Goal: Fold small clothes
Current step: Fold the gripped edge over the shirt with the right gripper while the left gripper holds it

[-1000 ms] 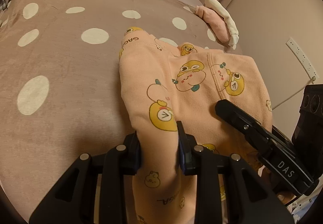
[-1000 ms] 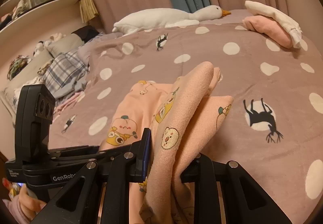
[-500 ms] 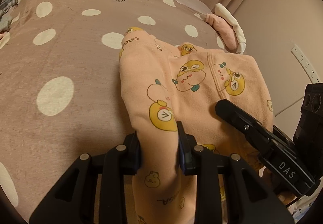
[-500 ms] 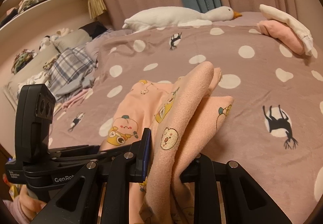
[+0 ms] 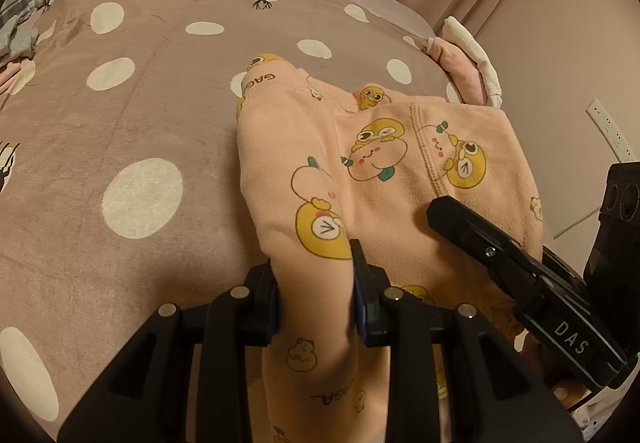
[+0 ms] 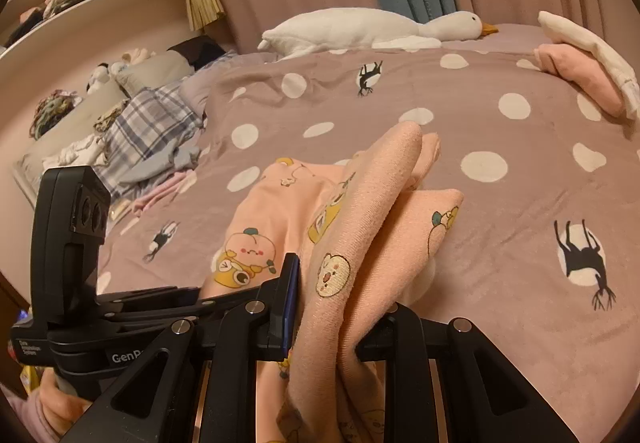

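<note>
Far left of the bed (image 6: 520,211) sits a heap of plaid and loose clothes (image 6: 132,139), probably the unsorted pile, well apart from the work. Mid-bed, the peach printed garment (image 5: 400,171) lies partly on the dotted bedspread, near end lifted off it; it looks doubled over already, so this reads as a mid-fold carry with both near corners held to keep the edge level. Left gripper (image 5: 314,275): fingers (image 5: 266,291) narrowed onto a bunched ridge of the peach fabric, clenched on it, cloth running between them and hanging down toward the camera. Right gripper (image 6: 340,307): fingers (image 6: 288,295) likewise pinched on a thick multi-layer fold that stands up in front of the lens; right finger mostly hidden by cloth, but the grip looks firm. In the left view the right tool reaches in over the garment's right side. Further right, a folded pink and white stack (image 6: 584,67) rests near the bed's far edge, likely the finished pile. White goose plush (image 6: 360,27) lies along the headboard, clear of everything.
</note>
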Tool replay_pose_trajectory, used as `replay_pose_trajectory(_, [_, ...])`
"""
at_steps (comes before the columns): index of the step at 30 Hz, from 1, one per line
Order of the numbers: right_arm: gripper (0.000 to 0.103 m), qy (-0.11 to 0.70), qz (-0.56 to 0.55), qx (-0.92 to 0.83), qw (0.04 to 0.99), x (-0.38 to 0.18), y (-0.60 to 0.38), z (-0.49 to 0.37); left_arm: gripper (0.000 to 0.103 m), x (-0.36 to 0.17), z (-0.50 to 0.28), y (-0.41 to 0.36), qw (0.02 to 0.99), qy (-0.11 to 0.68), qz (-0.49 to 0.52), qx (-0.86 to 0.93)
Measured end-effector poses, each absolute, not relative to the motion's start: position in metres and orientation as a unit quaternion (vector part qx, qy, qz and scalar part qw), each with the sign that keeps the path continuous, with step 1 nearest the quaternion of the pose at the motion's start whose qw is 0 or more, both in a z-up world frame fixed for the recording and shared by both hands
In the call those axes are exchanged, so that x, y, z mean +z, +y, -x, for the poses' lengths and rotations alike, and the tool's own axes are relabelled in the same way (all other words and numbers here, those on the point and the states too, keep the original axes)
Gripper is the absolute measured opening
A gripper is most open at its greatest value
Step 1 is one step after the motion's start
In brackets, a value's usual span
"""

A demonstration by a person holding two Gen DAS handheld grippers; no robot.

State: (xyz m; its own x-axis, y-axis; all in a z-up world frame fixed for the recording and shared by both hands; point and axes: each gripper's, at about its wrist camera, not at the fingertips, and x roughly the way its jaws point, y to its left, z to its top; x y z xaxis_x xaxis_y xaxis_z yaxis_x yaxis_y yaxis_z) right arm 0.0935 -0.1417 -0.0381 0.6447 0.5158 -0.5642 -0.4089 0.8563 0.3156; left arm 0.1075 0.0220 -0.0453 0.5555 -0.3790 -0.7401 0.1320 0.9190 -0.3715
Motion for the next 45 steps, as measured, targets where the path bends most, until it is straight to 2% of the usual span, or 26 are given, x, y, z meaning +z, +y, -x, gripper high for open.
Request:
replay_pose_trajectory(28, [0.024, 0.381, -0.094, 0.252, 0.885, -0.065, -0.133, -0.118, 0.029, -0.075, -0.13, 0.03, 0.857, 0.482, 0.134, -0.126])
replay_pose_trajectory(45, [0.024, 0.402, -0.105, 0.231, 0.88, -0.076, -0.142, -0.127, 0.034, -0.081, -0.134, 0.031, 0.853, 0.491, 0.132, -0.118])
